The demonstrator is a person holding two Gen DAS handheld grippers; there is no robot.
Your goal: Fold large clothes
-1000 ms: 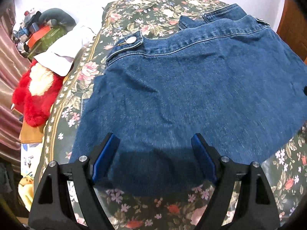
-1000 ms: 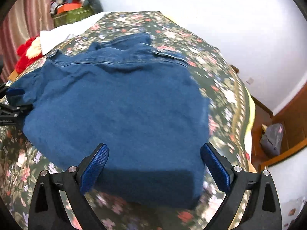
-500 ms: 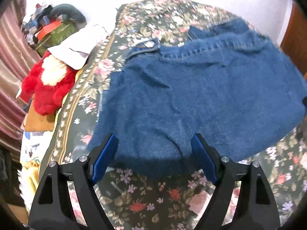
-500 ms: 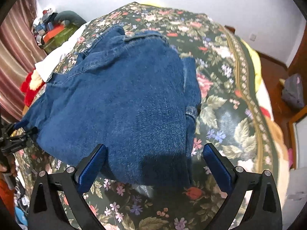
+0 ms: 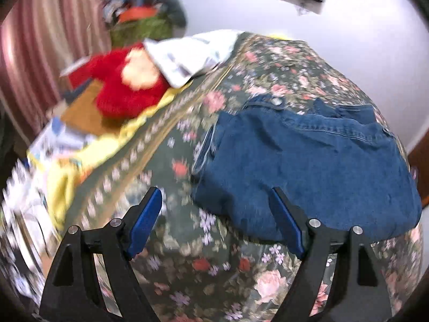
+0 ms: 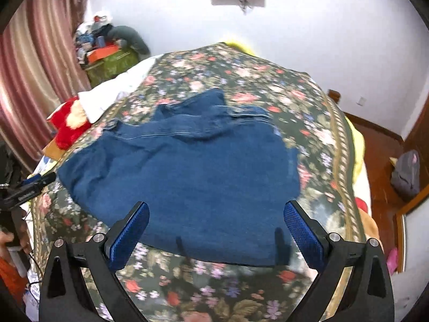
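A folded blue denim garment (image 5: 308, 166) lies flat on the floral bedspread (image 5: 214, 255); it also shows in the right wrist view (image 6: 193, 171). My left gripper (image 5: 217, 222) is open and empty, above the bed at the garment's near left corner, not touching it. My right gripper (image 6: 215, 225) is open and empty, raised over the garment's near edge. The left gripper (image 6: 29, 186) shows at the left edge of the right wrist view.
A red plush toy (image 5: 126, 80) and a white pillow (image 5: 187, 51) lie at the bed's left side, with books and papers (image 5: 59, 139) beside them. A cluttered green box (image 6: 110, 61) stands by the curtain. A grey bag (image 6: 406, 171) sits on the floor right.
Both grippers have pulled back and up from the garment, so it looks smaller and farther. The left gripper has swung left, off the denim. The garment lies still.
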